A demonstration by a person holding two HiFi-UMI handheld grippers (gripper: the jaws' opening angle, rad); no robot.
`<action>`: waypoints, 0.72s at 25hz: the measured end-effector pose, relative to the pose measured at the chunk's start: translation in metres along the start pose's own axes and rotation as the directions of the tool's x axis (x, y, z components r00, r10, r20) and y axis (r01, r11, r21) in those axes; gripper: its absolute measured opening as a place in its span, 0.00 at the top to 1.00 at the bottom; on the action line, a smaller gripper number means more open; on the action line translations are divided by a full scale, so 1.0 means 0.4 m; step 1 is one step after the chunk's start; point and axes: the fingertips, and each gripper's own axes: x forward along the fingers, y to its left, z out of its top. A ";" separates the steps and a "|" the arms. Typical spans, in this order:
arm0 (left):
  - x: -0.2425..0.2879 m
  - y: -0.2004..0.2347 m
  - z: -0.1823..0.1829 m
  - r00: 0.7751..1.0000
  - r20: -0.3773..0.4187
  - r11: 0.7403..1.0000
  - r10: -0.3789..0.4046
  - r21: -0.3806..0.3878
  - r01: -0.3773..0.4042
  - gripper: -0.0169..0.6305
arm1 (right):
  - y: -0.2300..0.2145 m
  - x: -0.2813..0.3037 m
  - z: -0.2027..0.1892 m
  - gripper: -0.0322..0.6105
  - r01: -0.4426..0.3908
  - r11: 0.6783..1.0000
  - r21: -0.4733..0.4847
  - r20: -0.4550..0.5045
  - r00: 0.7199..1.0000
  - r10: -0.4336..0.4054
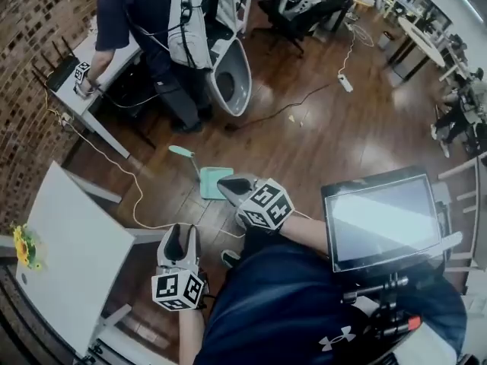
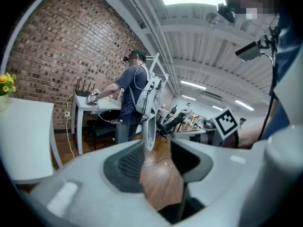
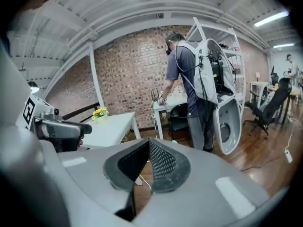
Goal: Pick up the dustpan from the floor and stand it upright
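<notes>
Wooden floor (image 1: 319, 128) bears one teal dustpan (image 1: 211, 182) (only one). Left gripper (image 2: 156, 160) jaws stand apart, empty; right gripper (image 3: 147, 148) jaws are pressed together.

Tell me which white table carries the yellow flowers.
The near table, beside the left gripper; flowers sit at its edge. The far table by the brick wall has a person working at it.

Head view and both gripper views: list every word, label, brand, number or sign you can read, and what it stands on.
No readable words or numbers in any view.
Dark shirt: a white brand logo, no lettering.
Left cube and right cube: square coded markers, not lettering.
Screen: glare only, nothing to read.
</notes>
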 end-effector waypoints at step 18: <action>0.082 -0.265 -0.067 0.990 -0.133 0.997 -0.035 0.060 0.044 0.71 | -0.023 -0.251 -0.030 0.93 -0.074 0.996 -0.052 0.060 0.995 0.078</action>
